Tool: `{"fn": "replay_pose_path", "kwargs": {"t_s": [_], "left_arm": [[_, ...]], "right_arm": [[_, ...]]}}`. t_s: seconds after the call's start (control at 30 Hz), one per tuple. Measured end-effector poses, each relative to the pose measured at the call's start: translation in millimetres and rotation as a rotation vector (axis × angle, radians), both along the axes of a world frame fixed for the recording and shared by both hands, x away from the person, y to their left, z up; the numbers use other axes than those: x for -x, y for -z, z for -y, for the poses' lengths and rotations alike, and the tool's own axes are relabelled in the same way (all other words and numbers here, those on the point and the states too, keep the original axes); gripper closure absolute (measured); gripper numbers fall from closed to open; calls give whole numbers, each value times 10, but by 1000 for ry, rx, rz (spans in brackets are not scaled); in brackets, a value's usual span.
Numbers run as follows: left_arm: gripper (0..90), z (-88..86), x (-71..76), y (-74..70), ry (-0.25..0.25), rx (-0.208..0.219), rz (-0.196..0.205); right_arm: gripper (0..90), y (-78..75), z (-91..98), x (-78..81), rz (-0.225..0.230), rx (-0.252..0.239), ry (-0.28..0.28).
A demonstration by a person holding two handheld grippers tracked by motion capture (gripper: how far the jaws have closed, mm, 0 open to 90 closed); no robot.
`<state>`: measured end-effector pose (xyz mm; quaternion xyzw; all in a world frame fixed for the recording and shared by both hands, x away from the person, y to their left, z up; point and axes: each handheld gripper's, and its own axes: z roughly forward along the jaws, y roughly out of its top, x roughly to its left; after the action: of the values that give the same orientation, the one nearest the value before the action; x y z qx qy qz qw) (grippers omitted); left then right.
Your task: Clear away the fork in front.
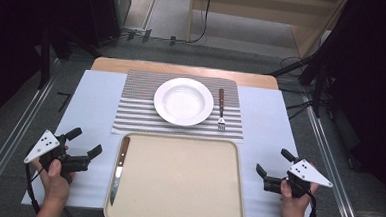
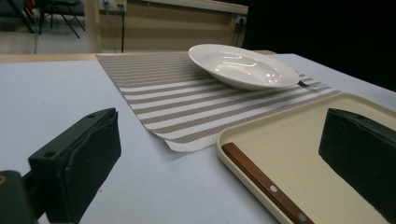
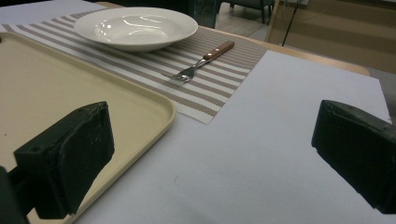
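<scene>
**Beside the tray, both grippers waiting over a half-laid place setting**

Left of the tray (image 1: 175, 215), the left gripper (image 1: 86, 142) is hovering over bare tablecloth with its jaws spread wide and nothing between them. Right of the tray, the right gripper (image 1: 274, 163) is hanging the same way, released and empty. The knife (image 1: 118, 168) is lying inside the tray along its left rim, wooden handle toward the far edge, blade pointing back at the person. Beyond the tray, the plate (image 1: 183, 101) is sitting on the striped placemat (image 1: 136, 105), with the fork (image 1: 221, 109) just right of the plate.

Judging by the layout, the knife is looking like the next thing to lift, and the left gripper is standing nearest. A grip on the handle should be going in from above, since the tray's raised rim is crowding the handle's outer side and is leaving little room for a jaw there.

Open mat is lying left of the plate, well clear for setting down. Cloth on either side of the tray is giving both hands free room.
</scene>
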<state>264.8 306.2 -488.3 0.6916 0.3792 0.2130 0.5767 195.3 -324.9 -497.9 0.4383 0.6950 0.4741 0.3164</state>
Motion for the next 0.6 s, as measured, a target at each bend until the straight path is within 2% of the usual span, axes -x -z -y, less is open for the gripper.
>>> {"fn": "replay_pose_path", "kwargs": {"t_s": [0.1,0.2,0.4,0.6], "left_arm": [[0,2,3,0,-3,-5,5],[0,-4,-5,5,-9,10,1],[0,5,-18,8,-3,-1,3],[0,1,-13,15,1,4,-1]], "right_arm": [[0,-55,-16,-38,6,-9,1],[0,-106,-25,-86,3,-17,-3],[0,-130,-29,-195,-14,2,-10],[0,-193,-11,-319,-24,-24,9]]}}
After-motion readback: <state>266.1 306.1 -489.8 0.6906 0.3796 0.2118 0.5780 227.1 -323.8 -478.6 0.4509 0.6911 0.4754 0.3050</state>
